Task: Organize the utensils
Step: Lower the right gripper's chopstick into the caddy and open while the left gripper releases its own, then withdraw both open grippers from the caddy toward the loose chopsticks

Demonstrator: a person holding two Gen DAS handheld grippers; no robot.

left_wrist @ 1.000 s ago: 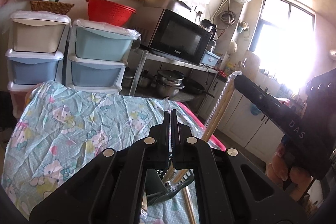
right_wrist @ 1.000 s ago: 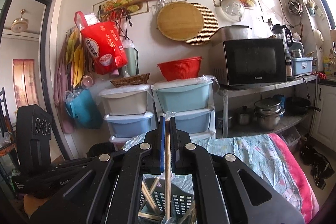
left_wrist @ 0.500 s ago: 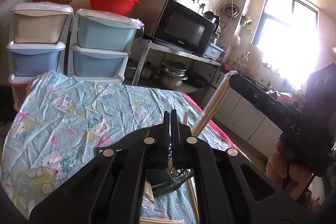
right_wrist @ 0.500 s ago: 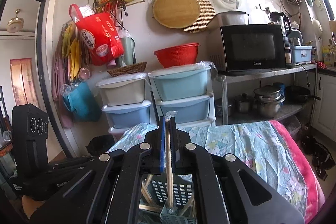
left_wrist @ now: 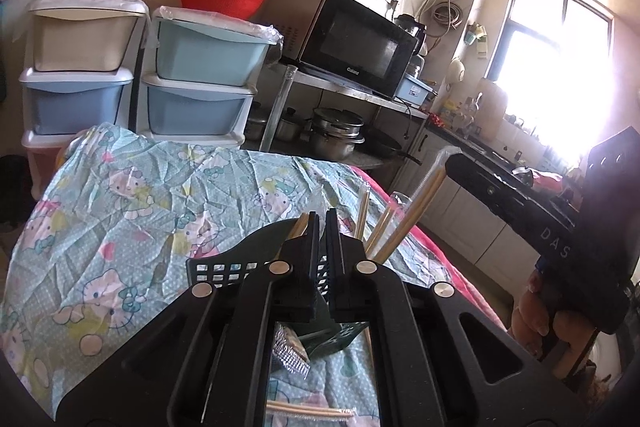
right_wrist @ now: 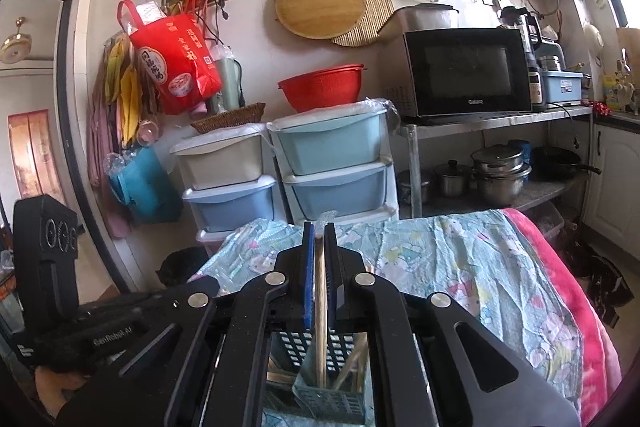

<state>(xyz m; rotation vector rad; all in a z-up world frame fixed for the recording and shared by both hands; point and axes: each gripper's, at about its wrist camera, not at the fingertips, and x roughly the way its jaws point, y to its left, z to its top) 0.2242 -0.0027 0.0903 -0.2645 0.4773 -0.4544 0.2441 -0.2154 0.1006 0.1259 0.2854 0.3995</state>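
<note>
A dark plastic utensil basket [left_wrist: 224, 269] with a grid wall stands on the cartoon-print cloth, and several chopsticks [left_wrist: 362, 215] stick up out of it. My left gripper [left_wrist: 320, 217] hangs just over the basket's rim, shut, and I see nothing gripped between its pads. My right gripper [right_wrist: 319, 227] is above the same basket [right_wrist: 296, 347]. Its jaws are opening around a wrapped wooden chopstick [right_wrist: 320, 299] that stands upright with its lower end in the basket. From the left wrist view that chopstick [left_wrist: 416, 211] leans up to the right gripper [left_wrist: 450, 163].
More wrapped chopsticks [left_wrist: 308, 409] and a foil packet [left_wrist: 290, 347] lie on the cloth [left_wrist: 120, 211] near me. A hand [left_wrist: 536, 311] holds the right gripper. Stacked drawers [right_wrist: 332, 163], a microwave shelf [right_wrist: 492, 119] and pots stand beyond the table.
Both grippers have come down toward the basket. The right gripper's chopstick has sunk into it, and the gap beside the chopstick has widened. The basket rim now shows in the left wrist view.
</note>
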